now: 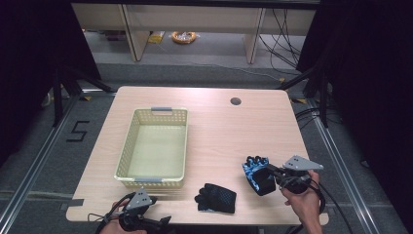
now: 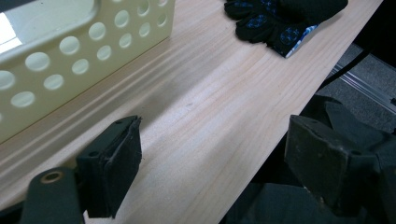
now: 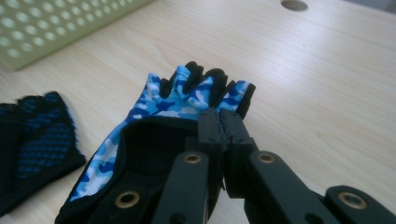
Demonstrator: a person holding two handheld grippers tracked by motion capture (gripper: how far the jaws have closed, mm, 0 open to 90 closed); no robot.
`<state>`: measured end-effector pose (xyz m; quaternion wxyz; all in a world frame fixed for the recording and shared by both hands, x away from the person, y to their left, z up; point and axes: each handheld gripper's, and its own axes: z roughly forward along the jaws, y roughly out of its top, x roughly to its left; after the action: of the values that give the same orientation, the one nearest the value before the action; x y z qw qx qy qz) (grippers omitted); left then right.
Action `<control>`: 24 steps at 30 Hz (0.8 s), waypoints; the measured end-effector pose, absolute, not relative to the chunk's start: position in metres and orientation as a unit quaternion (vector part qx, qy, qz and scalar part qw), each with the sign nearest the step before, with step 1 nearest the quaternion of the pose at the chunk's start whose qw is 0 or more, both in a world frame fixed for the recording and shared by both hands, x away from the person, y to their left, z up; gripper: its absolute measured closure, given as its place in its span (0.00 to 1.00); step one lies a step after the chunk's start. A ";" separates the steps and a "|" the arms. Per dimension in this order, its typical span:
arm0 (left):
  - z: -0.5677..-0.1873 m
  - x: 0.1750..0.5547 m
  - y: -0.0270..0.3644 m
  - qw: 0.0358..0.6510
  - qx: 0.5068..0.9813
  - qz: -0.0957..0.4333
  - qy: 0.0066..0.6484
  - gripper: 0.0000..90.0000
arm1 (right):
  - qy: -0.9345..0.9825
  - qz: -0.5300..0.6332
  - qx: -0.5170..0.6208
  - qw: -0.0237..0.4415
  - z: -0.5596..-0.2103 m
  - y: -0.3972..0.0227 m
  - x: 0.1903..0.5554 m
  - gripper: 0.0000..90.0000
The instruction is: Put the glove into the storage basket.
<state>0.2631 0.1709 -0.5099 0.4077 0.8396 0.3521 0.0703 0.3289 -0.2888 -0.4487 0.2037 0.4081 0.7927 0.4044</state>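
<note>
Blue camouflage cloth covers the back of the glove pinched in the right gripper, whose two black jaws are pressed together on the fabric near the cuff. That close view brings out the black fingertips and the open cuff, while the high view gives the glove as a small blue and black shape near the table's right front edge, with the right gripper behind it in the person's hand. It looks raised off the wood there, though how far is hard to tell.

A second glove, black with blue dots, lies flat near the front edge between the two hands; the right gripper view catches its dotted palm at the left, and the left gripper view has it at the top. The left gripper has its jaws wide apart with nothing between them, over the bare front edge of the table; the high view places it at the lower left.

A pale yellow basket with holed walls stands on the left half of the light wooden table, well apart from both gloves. A round hole sits near the far right corner. Beyond the table are grey floor, pale cabinet panels and loose black cables.
</note>
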 end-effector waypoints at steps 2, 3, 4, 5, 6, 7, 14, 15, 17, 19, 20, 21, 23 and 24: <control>-0.510 0.262 0.171 0.409 0.839 0.071 0.351 0.20 | 0.800 0.412 0.385 0.205 -0.443 -0.285 0.328 0.98; -0.510 0.262 0.171 0.409 0.839 0.071 0.351 0.20 | 0.800 0.412 0.385 0.205 -0.443 -0.285 0.328 0.98; -0.511 0.262 0.171 0.411 0.839 0.072 0.351 0.20 | 0.804 0.423 0.367 0.201 -0.438 -0.278 0.325 0.98; -0.511 0.261 0.172 0.408 0.839 0.072 0.352 0.20 | 0.804 0.423 0.367 0.201 -0.438 -0.278 0.325 0.98; -0.511 0.261 0.172 0.408 0.839 0.070 0.352 0.20 | 0.810 0.432 0.345 0.194 -0.434 -0.269 0.323 0.98; -0.511 0.261 0.173 0.410 0.838 0.072 0.354 0.20 | 0.810 0.432 0.345 0.194 -0.434 -0.269 0.323 0.98; -0.511 0.261 0.173 0.406 0.842 0.075 0.346 0.20 | 0.837 0.452 0.263 0.158 -0.430 -0.231 0.320 0.98; -0.511 0.261 0.173 0.406 0.842 0.075 0.346 0.20 | 0.837 0.452 0.263 0.158 -0.430 -0.231 0.320 0.98; -0.510 0.261 0.173 0.404 0.842 0.073 0.349 0.20 | 0.843 0.455 0.248 0.143 -0.433 -0.223 0.320 0.98; -0.510 0.260 0.171 0.409 0.838 0.068 0.356 0.20 | 0.849 0.450 0.242 0.134 -0.436 -0.219 0.320 0.98; -0.510 0.262 0.171 0.406 0.840 0.072 0.353 0.20 | 0.851 0.451 0.236 0.132 -0.438 -0.217 0.321 0.98; -0.510 0.262 0.169 0.411 0.839 0.075 0.350 0.20 | 0.852 0.451 0.235 0.126 -0.439 -0.214 0.321 0.98; -0.509 0.261 0.163 0.423 0.833 0.065 0.351 0.20 | 0.857 0.449 0.221 0.119 -0.443 -0.210 0.323 0.98; -0.508 0.262 0.161 0.428 0.833 0.061 0.346 0.20 | 0.861 0.444 0.221 0.112 -0.445 -0.207 0.322 0.98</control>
<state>0.2619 0.1610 -0.5082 0.4276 0.8327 0.3464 0.0606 0.3225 -0.2069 -0.4450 0.1115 0.2209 0.8614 0.4435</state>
